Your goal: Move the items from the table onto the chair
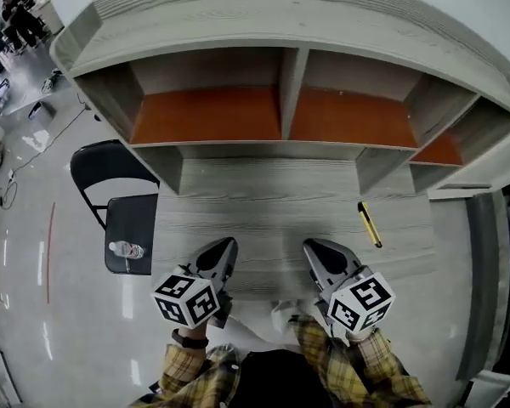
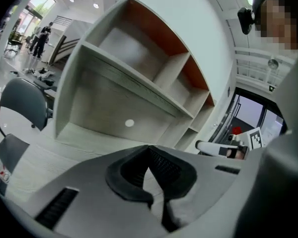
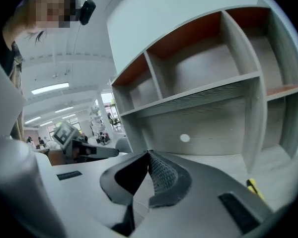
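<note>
Spanning most of the head view, the pale wood-grain table point(image 1: 263, 202) is seen beneath its empty shelf unit point(image 1: 280, 24), with the black chair point(image 1: 129, 228) set just off its left edge. The left gripper point(image 1: 228, 245) and the right gripper point(image 1: 313, 248) are held side by side over the table's near edge, each with its jaws brought together and nothing between them. A small clear bottle point(image 1: 126, 249) is seen lying on the chair seat, while a slim yellow tool point(image 1: 370, 224), possibly a utility knife, is seen on the table's right side, apart from both grippers. The tool is judged to be the one item not yet moved. It is best approached by the nearer right gripper, with jaws opened before descent, closed across the narrow body near its middle, and set down on the seat clear of the bottle so that neither is knocked off.
</note>
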A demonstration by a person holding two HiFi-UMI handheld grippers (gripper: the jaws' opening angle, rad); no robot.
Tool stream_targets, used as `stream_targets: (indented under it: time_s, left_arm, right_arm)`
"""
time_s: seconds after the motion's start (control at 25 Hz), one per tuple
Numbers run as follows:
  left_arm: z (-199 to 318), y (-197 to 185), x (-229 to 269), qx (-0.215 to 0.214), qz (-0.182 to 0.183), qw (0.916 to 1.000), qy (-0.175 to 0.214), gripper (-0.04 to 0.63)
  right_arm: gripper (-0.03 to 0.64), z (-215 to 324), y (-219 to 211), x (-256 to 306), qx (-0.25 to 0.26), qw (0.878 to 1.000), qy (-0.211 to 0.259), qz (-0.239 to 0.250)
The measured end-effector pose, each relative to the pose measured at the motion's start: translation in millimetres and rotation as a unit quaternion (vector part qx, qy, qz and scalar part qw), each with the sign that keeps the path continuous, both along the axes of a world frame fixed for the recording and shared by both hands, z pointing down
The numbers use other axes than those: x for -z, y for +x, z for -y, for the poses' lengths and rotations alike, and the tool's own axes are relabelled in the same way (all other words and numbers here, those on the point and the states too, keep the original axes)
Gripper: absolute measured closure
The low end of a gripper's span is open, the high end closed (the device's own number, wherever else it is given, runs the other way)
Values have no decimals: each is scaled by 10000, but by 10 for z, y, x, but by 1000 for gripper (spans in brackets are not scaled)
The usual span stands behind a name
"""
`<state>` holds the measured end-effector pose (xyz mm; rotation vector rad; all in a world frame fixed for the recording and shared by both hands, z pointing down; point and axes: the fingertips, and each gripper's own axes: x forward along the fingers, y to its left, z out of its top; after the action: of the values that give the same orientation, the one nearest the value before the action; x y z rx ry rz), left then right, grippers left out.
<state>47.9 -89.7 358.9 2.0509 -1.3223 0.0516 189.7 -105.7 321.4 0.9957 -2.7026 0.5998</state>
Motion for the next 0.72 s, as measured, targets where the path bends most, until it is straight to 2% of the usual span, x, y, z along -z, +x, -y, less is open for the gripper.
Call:
stream_targets:
  time_s: [0.12,0.32,0.48,0.56,0.72]
  left_arm:
    - [106,600,103,-333,17,9994,72,591]
    - [194,1166,192,-585,96,9981,146,592]
    - [157,1292,156,-628,216,9978,18,592]
    - [133,1285,129,-601,281,9978,-61,592]
    - [106,1195,126,-435,312,9984,-164,591]
  right_arm:
    - [598,165,680,-207,-441,9982,-1,-409]
    - [596,328,1465,-822,-555,9933,-600,-823]
    - [584,460,1948,-1259,-756,9873,-936,-1035]
    - [511,543,2107,-1416,-832,9849,-1045,-1099]
    - [448,747,2332,-1708,-949,9801,-1137,-1321]
